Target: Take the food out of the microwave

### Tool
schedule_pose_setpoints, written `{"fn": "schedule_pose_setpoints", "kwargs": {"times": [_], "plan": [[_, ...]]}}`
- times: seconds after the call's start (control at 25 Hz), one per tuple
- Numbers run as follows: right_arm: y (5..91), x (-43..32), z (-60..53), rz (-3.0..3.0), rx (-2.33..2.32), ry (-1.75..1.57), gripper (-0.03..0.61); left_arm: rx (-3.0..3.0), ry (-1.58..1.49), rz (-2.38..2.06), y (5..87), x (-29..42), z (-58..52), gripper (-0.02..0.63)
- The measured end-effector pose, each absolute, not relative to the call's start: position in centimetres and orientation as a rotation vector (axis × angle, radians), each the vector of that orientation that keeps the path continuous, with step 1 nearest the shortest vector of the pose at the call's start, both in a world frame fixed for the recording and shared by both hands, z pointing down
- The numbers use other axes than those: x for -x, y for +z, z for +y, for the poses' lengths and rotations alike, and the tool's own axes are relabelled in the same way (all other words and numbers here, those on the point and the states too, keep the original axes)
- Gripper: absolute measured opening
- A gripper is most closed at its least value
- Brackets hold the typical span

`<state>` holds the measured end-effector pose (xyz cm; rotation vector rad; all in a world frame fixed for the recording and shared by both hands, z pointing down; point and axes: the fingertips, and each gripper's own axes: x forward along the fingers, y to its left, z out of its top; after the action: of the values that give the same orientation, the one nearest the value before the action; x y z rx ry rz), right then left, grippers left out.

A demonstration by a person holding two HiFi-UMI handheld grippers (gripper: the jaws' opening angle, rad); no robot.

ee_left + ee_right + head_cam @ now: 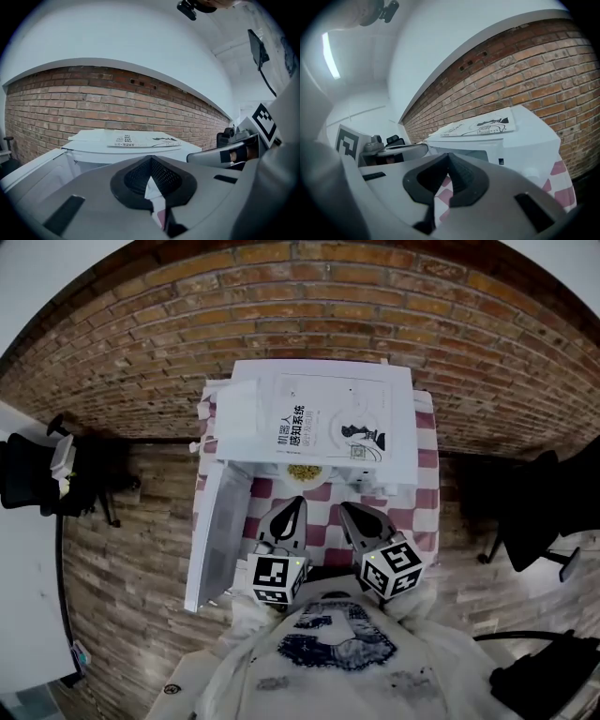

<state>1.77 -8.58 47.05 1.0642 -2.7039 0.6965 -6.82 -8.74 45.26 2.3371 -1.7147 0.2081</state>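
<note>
A white microwave (319, 409) stands on a table with a red-and-white checked cloth (427, 512). Its door (214, 531) hangs open to the left, swung toward me. A plate of yellowish food (303, 472) shows at the mouth of the oven. My left gripper (289, 512) and right gripper (354, 517) hover side by side just short of the opening, both shut and holding nothing. In the left gripper view the left gripper (151, 159) points at the microwave (117, 150). In the right gripper view the right gripper (449, 155) faces the microwave's (511, 140) front right corner.
A printed sheet (330, 423) lies on top of the microwave. A brick wall (281, 306) runs behind the table. Black office chairs stand on the wooden floor at the left (37, 474) and right (525, 512). A white desk (23, 615) edges the left.
</note>
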Motion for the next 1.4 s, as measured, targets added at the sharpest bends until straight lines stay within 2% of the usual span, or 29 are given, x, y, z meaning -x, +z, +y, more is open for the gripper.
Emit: {"fn": "schedule_pose_setpoints", "kwargs": {"times": [1.16, 1.4], "plan": [[48.4, -1.7, -8.8, -2.63, -1.233, 0.66, 0.014, -2.348, 0.222, -1.432, 51.0, 5.0, -10.0, 0.016], [48.4, -2.3, -8.8, -2.615, -1.246, 0.656, 0.014, -2.308, 0.206, -1.383, 52.3, 4.1, -10.4, 0.1]]}}
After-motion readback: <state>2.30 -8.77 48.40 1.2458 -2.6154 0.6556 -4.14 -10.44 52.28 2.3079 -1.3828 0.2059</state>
